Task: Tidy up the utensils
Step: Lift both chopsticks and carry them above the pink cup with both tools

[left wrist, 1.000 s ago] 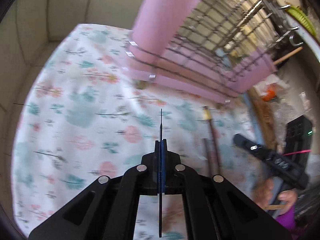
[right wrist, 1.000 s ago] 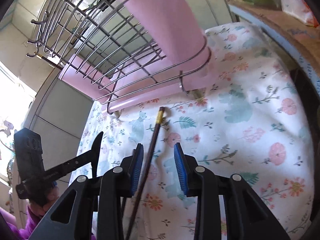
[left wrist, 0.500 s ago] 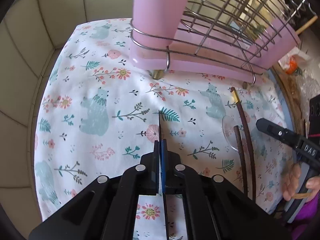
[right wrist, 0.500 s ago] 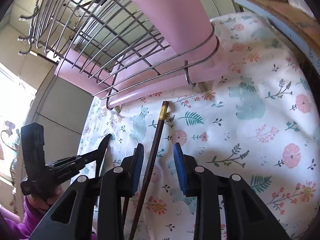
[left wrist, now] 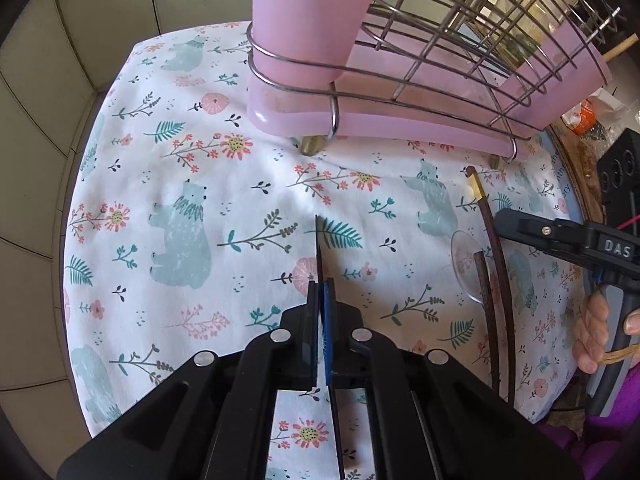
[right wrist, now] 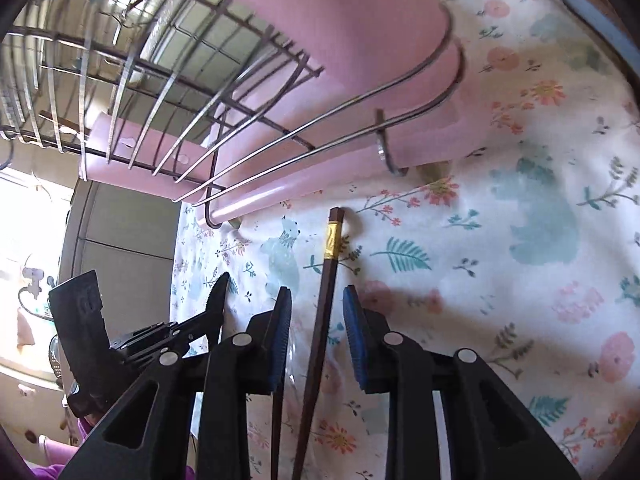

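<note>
- The left gripper point(left wrist: 321, 300) was seen pressed together on a thin dark serrated blade point(left wrist: 319, 240), most likely a knife, held edge-on and pointed down at the floral cloth point(left wrist: 180, 208).
- The blade had not yet been stowed; it was carried out in front of the pink drying rack point(left wrist: 360, 120), well short of the wire basket point(left wrist: 460, 40).
- The right gripper point(right wrist: 316, 320) was caught with its jaws spread but just closing in, a dark chopstick with a gold band point(right wrist: 326, 300) lying between the blue pads point(right wrist: 282, 320).
- No contact between pads and chopstick could be made out, so the stick was judged not yet gripped; it was lying flat on the cloth.
- A second, shorter dark stick point(left wrist: 482, 276) was spotted just beside the first in the left wrist view, its end resting over a clear plastic spoon point(left wrist: 464, 264).
- All three were lying near the right end of the rack, apart from it and uncollected.
- The pink holder point(left wrist: 300, 20) at the rack's corner was taken to be the likely home for the utensils; what it held inside could not be told.
- The task was judged to be early: one blade in hand, one chopstick about to be picked, and a stick and a spoon left on the cloth.
- What remained, by this reading: the pinch to be finished, then each piece lifted and dropped upright into the rack.
</note>
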Demonstrator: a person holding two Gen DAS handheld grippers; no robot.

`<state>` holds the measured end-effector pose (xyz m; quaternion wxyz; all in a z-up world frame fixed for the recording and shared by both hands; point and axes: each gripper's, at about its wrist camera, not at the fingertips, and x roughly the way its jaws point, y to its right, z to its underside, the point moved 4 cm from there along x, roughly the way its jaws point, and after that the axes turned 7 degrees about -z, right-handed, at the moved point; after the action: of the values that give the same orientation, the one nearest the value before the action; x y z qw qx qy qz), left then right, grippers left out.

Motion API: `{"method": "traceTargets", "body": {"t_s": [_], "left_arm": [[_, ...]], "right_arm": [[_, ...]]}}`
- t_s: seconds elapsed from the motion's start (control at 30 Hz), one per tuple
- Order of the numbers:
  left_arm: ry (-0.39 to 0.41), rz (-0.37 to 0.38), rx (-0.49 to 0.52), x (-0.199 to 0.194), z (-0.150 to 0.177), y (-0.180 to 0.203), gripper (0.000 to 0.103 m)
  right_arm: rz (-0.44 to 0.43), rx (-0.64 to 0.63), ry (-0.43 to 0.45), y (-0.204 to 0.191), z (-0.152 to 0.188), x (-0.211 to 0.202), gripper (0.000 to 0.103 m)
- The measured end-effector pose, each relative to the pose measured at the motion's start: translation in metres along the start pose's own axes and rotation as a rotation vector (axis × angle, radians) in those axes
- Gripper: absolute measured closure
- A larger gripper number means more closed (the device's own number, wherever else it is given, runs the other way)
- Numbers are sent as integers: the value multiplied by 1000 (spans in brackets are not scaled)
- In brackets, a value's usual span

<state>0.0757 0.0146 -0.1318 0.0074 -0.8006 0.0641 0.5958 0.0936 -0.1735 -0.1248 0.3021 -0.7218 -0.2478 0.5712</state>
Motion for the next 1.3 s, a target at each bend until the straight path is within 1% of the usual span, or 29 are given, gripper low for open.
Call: {"method": "traceTargets", "body": {"t_s": [0.03, 0.07, 0.13, 0.27, 0.33, 0.5, 0.73, 0.87, 0.97, 1.07, 1.17, 1.3], "left_arm": [[-2, 2, 0, 1, 0, 0, 102], [-4, 2, 2, 1, -1, 0, 102], [-3, 3, 4, 2, 0, 0, 102], [12, 20, -2, 3, -1, 0, 102], [24, 29, -8, -1, 2, -7, 102], [86, 62, -48, -17, 5, -15, 102], [224, 120, -114, -58, 10, -31, 102], [334, 144, -141, -87, 13, -38, 103], [407, 151, -158, -104, 9, -32, 103], [503, 158, -165, -131, 8, -30, 103], [573, 166, -172, -153, 3, -31, 103], [671, 175, -186, -186, -9, -32, 103]], "right_arm": [[15, -2, -10, 0, -1, 4, 85], [30, -2, -20, 0, -1, 8, 86], [50, -3, -18, 2, -2, 13, 93], [41, 3, 1, 2, 0, 10, 94], [41, -2, 19, 1, 2, 6, 94], [23, -48, 85, -7, 8, -16, 94], [4, -132, 199, -29, 16, -54, 95], [-3, -183, 267, -44, 20, -78, 96], [2, -230, 339, -58, 20, -101, 97], [7, -276, 411, -72, 16, -128, 97], [9, -320, 466, -84, 13, -152, 97], [19, -382, 573, -106, 6, -189, 97]]}}
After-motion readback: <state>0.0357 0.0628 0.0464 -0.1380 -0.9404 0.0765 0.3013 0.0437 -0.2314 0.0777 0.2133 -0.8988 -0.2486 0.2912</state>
